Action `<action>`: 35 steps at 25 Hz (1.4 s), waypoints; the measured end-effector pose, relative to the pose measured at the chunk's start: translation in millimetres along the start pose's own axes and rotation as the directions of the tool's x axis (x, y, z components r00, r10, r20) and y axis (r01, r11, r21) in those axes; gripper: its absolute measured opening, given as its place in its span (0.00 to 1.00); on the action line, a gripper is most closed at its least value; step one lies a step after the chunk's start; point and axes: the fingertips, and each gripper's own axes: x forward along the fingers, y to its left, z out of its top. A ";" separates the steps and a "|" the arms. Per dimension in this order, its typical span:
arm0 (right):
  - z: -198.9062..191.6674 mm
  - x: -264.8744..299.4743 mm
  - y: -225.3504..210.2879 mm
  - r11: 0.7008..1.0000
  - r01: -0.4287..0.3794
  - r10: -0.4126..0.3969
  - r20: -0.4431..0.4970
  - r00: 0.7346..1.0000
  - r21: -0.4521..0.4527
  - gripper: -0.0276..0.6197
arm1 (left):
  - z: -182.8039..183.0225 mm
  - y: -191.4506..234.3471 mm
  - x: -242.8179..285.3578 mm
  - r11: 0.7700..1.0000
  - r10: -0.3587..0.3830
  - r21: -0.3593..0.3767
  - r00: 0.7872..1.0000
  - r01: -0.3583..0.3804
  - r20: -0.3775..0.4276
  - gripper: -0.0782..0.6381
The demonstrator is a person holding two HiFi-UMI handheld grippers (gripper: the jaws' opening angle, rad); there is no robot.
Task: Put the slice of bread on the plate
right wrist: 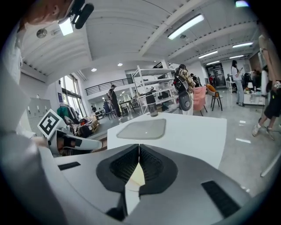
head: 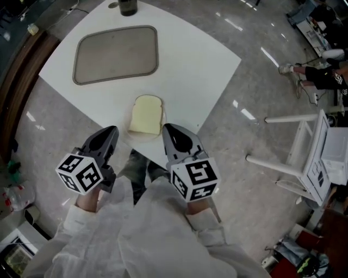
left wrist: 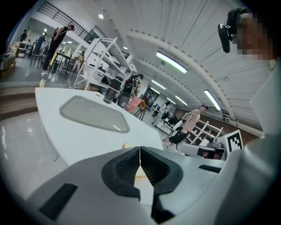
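Observation:
A pale yellow slice of bread [head: 145,115] lies flat at the near corner of the white table [head: 190,65]. A thin white plate rim [head: 142,137] shows under its near edge. My left gripper [head: 112,131] is shut and empty, just left of the bread and nearer to me. My right gripper [head: 166,129] is shut too, with its tips close to the bread's right near corner. In the left gripper view the jaws [left wrist: 139,151] meet, with the bread's browned edge [left wrist: 127,145] just beyond. In the right gripper view the closed jaws [right wrist: 139,149] hide most of the bread [right wrist: 136,176].
A grey rectangular tray [head: 116,54] lies further back on the table, and a dark bottle [head: 128,6] stands at the far edge. White frame furniture [head: 307,157] stands on the floor to the right. A seated person [head: 321,73] is at the far right.

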 end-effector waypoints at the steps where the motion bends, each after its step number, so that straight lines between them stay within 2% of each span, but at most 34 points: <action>1: -1.5 0.9 -4.5 1.000 0.012 -0.012 -0.003 1.000 0.017 0.06 | -1.9 1.1 4.5 1.000 -0.009 -0.002 1.000 0.009 -0.019 0.12; 7: -25.0 15.3 -18.9 0.996 0.054 -0.049 -0.057 0.997 0.076 0.06 | -13.4 11.9 26.2 0.999 -0.045 0.018 0.992 0.048 -0.121 0.12; 19: -56.9 24.8 -50.4 0.976 0.154 -0.135 -0.126 0.983 0.153 0.06 | -41.3 40.4 50.4 0.998 -0.061 -0.032 0.967 0.054 -0.246 0.12; 28: -79.9 33.8 -58.5 0.952 0.213 -0.176 -0.179 0.968 0.218 0.07 | -49.5 62.0 59.9 1.000 -0.004 -0.006 0.959 0.003 -0.283 0.12; 35: -95.2 33.5 -64.2 0.939 0.197 -0.137 -0.219 0.966 0.280 0.07 | -54.8 59.6 66.0 1.000 0.004 0.003 0.951 -0.004 -0.309 0.12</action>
